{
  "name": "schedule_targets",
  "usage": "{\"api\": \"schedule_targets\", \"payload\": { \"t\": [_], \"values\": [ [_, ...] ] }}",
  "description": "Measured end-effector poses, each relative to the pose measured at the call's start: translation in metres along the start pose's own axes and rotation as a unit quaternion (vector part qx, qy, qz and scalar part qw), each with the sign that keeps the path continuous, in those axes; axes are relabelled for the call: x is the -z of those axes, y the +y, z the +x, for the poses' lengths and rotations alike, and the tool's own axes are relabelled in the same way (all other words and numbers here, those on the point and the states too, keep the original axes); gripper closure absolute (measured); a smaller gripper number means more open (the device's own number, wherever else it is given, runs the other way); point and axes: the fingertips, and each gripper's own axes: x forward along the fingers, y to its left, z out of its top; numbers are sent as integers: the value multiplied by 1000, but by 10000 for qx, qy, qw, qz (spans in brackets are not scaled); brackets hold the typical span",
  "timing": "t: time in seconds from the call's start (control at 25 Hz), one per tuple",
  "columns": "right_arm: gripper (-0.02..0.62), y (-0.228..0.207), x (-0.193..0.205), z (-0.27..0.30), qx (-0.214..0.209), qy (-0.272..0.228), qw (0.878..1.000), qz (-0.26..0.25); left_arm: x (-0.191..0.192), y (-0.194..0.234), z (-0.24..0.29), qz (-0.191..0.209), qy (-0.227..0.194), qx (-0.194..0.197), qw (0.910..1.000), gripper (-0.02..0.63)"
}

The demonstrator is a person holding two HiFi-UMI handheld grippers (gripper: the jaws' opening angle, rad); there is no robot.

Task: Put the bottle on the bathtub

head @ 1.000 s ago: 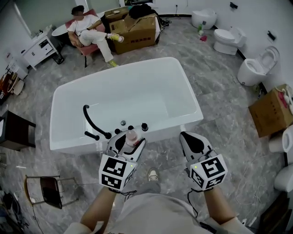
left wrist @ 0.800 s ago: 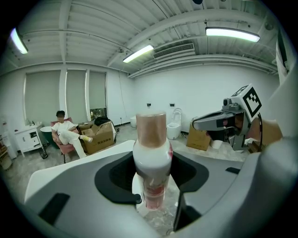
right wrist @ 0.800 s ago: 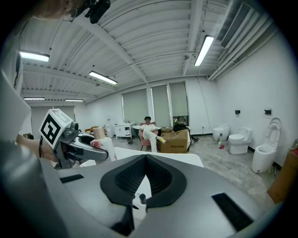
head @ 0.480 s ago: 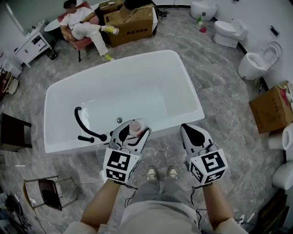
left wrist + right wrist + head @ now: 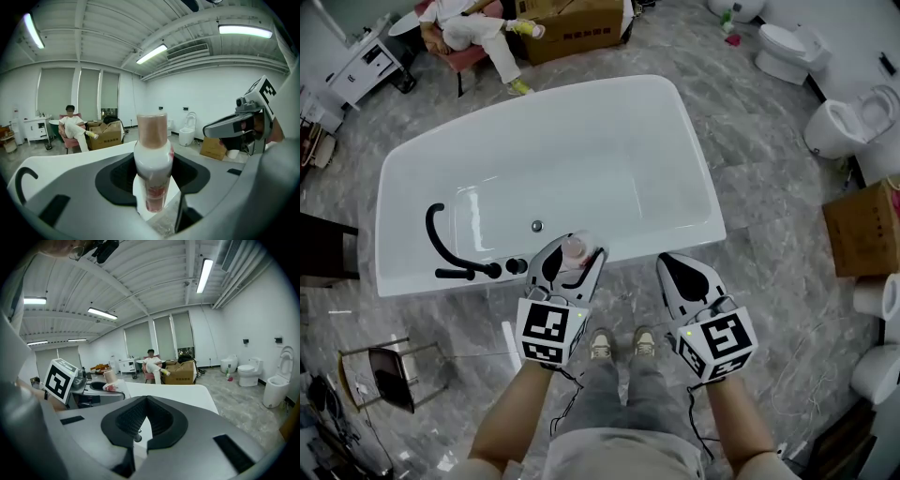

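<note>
A white bottle [image 5: 574, 249] with a pinkish cap and red print stands upright between the jaws of my left gripper [image 5: 572, 260], which is shut on it. It hangs over the near rim of the white bathtub [image 5: 698, 178], just right of the black knobs [image 5: 516, 266]. In the left gripper view the bottle [image 5: 152, 159] fills the middle, clamped by the gripper [image 5: 152, 177], with the bathtub [image 5: 93, 151] behind. My right gripper [image 5: 667, 266] is shut and empty, just in front of the tub's near wall, right of the bottle. In its own view the right gripper [image 5: 146, 401] points over the bathtub [image 5: 173, 392].
A black curved faucet [image 5: 441, 239] sits on the tub's near-left rim. Toilets [image 5: 839, 127] and a cardboard box [image 5: 862, 225] stand at the right. A seated person [image 5: 469, 28] and a large carton [image 5: 581, 23] are beyond the tub. A metal chair [image 5: 380, 375] stands at lower left.
The person has stepped up to the tub. My left gripper still holds the bottle, which is now over the near rim beside the knobs. The right gripper stays shut alongside.
</note>
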Motion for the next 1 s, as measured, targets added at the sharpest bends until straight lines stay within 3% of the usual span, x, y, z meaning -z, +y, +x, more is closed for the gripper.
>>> {"api": "schedule_targets", "payload": {
  "t": [0.56, 1.0],
  "values": [
    [566, -58, 67, 67, -240, 139, 9995, 156, 97, 4, 95, -45, 429, -238, 9988, 379],
    [566, -74, 130, 92, -314, 476, 9983, 135, 161, -2, 129, 124, 563, -284, 9979, 379]
  ]
}}
